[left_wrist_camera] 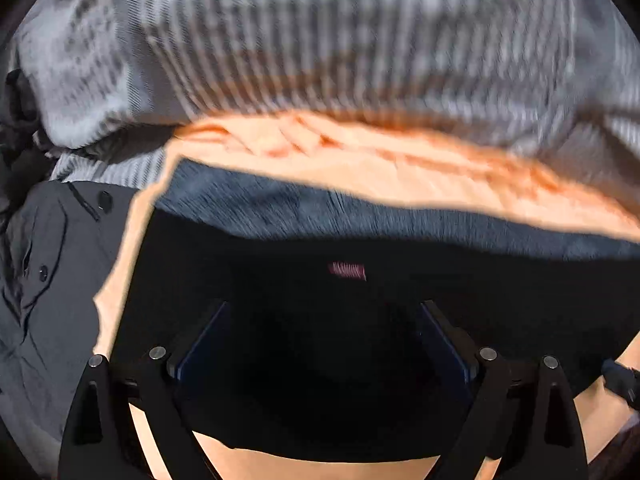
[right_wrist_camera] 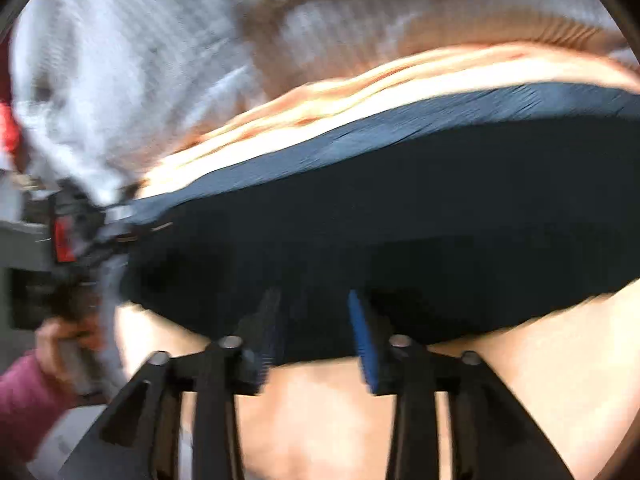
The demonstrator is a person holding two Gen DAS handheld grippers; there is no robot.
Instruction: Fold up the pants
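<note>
The dark navy pants (left_wrist_camera: 440, 272) lie folded on a peach sheet (left_wrist_camera: 360, 152), with a small red label (left_wrist_camera: 347, 271) on top. My left gripper (left_wrist_camera: 326, 308) hangs right over them, pointing steeply down, its jaws spread wide and nothing pressed between the pads. In the right wrist view the pants (right_wrist_camera: 400, 220) stretch across the middle. My right gripper (right_wrist_camera: 314, 300) is at their near edge, jaws partly apart. The blue pad (right_wrist_camera: 362, 340) stands clear of the cloth. Both views are blurred.
A grey striped blanket (left_wrist_camera: 320, 40) is heaped behind the pants. A grey buttoned garment (left_wrist_camera: 52, 260) lies at the left. In the right wrist view a hand (right_wrist_camera: 60, 332) in a magenta sleeve (right_wrist_camera: 24, 392) holds the other gripper's body (right_wrist_camera: 60, 240).
</note>
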